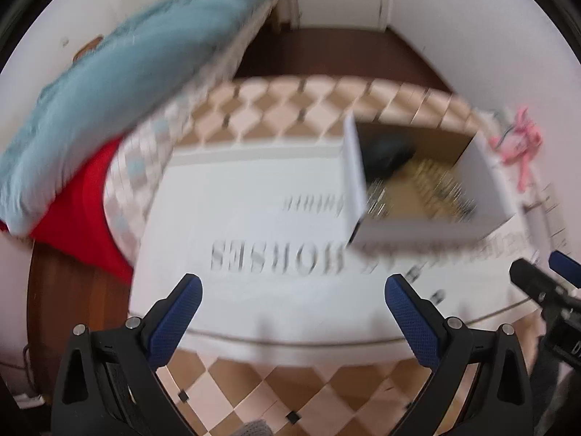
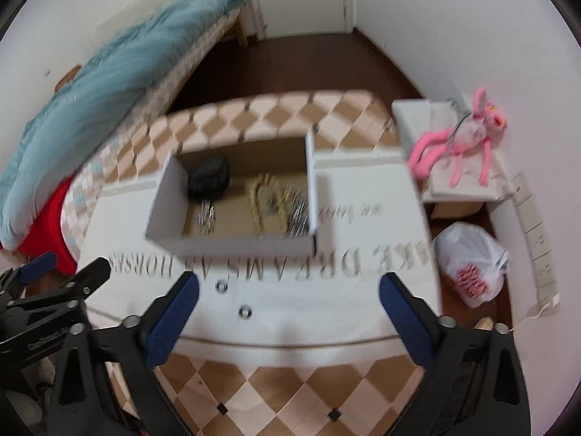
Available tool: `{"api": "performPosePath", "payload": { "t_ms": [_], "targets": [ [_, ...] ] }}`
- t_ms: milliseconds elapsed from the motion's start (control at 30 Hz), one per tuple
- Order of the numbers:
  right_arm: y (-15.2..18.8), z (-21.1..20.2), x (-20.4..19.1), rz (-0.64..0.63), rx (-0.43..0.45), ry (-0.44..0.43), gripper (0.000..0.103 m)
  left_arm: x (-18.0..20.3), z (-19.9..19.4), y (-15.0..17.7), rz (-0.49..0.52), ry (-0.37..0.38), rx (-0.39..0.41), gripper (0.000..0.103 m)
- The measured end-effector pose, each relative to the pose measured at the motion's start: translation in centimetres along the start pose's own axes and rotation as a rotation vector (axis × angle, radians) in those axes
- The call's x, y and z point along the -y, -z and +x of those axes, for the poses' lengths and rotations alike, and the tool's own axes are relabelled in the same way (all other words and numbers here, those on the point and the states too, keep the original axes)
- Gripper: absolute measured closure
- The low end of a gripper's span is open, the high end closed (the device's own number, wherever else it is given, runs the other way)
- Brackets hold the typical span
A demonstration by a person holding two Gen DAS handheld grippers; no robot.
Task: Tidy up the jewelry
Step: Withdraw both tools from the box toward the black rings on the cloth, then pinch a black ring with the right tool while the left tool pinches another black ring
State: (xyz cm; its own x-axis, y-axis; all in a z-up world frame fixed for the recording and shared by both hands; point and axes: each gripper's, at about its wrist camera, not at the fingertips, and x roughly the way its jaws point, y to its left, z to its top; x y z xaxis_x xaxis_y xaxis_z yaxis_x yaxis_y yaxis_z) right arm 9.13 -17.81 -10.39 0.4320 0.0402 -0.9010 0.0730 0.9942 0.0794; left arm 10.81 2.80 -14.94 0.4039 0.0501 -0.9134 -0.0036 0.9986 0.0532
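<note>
While both frames are smeared by motion blur, the main landmark is clear: a shallow white cardboard box (image 2: pixel 232 232) with a brown inside, open at the top, resting on a white cloth printed with grey capital letters (image 2: pixel 363 218), which covers a table with a beige and brown diamond-checked top (image 2: pixel 276 381)

Inside the box lies the jewelry. A thick golden rope-like chain (image 2: pixel 258 200) curves across the middle of the box floor. A small cluster of silvery pieces (image 2: pixel 206 217) sits to the chain's left, and a larger heap of silvery and dark pieces (image 2: pixel 297 210) lies against the box's right wall. A rounded black pouch-like object (image 2: pixel 210 178) fills the far left corner of the box; its exact nature cannot be told.

The left gripper (image 1: pixel 292 290), black with blue textured pads, hangs above the cloth on the near side of the box, its fingers wide apart and holding nothing. In its view the box (image 1: pixel 428 230) stands ahead and to the right. The right gripper (image 2: pixel 288 287), of the same build, hovers just in front of the box's near wall, also spread wide and empty.

To the right of the box, beyond the cloth's edge, a pink plush toy with long limbs (image 2: pixel 468 138) lies on a pale block, and a white plastic bag with red print (image 2: pixel 472 265) sits below it. To the left of the box is a bed with a light blue blanket (image 2: pixel 109 83)
</note>
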Motion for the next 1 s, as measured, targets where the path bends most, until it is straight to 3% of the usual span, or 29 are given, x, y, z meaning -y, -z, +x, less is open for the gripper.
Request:
{"api": "performPosePath", "payload": {
  "t_ms": [67,167,300,367,400,533,700,1000],
  "targets": [
    [1.1,1.9,-0.5,-0.004,-0.037,-0.012,0.026,-0.5,2.2,1.3,-0.012,-0.016,-0.048,0.000],
    [2.8,4.9,-1.3,-0.015,-0.092,-0.039,0.034,-1.2,4.3,2.6,-0.039,-0.023,-0.097,0.000],
    [4.3,7.4,-2.7,-0.038,-0.133,-0.054,0.046,-1.9,5.5,3.6,-0.060,-0.017,-0.130,0.000],
    [4.8,8.4,-3.3,-0.043,-0.152,-0.058,0.061,-2.1,5.8,3.8,-0.058,-0.024,-0.136,0.000],
    [4.9,8.8,-3.5,-0.045,-0.160,-0.058,0.062,-2.2,5.9,3.9,-0.056,-0.029,-0.136,0.000],
    [5.3,8.9,-4.5,-0.087,-0.123,-0.031,0.102,-2.0,5.8,3.7,-0.041,-0.039,-0.128,0.000],
    [5.2,8.3,-3.9,-0.076,-0.105,-0.045,0.103,-0.2,5.4,2.5,0.011,-0.031,-0.098,0.000],
    [2.6,6.1,2.0,0.064,-0.063,-0.033,0.103,5.9,5.9,0.4,0.069,0.103,-0.083,0.001]
  ]
}}
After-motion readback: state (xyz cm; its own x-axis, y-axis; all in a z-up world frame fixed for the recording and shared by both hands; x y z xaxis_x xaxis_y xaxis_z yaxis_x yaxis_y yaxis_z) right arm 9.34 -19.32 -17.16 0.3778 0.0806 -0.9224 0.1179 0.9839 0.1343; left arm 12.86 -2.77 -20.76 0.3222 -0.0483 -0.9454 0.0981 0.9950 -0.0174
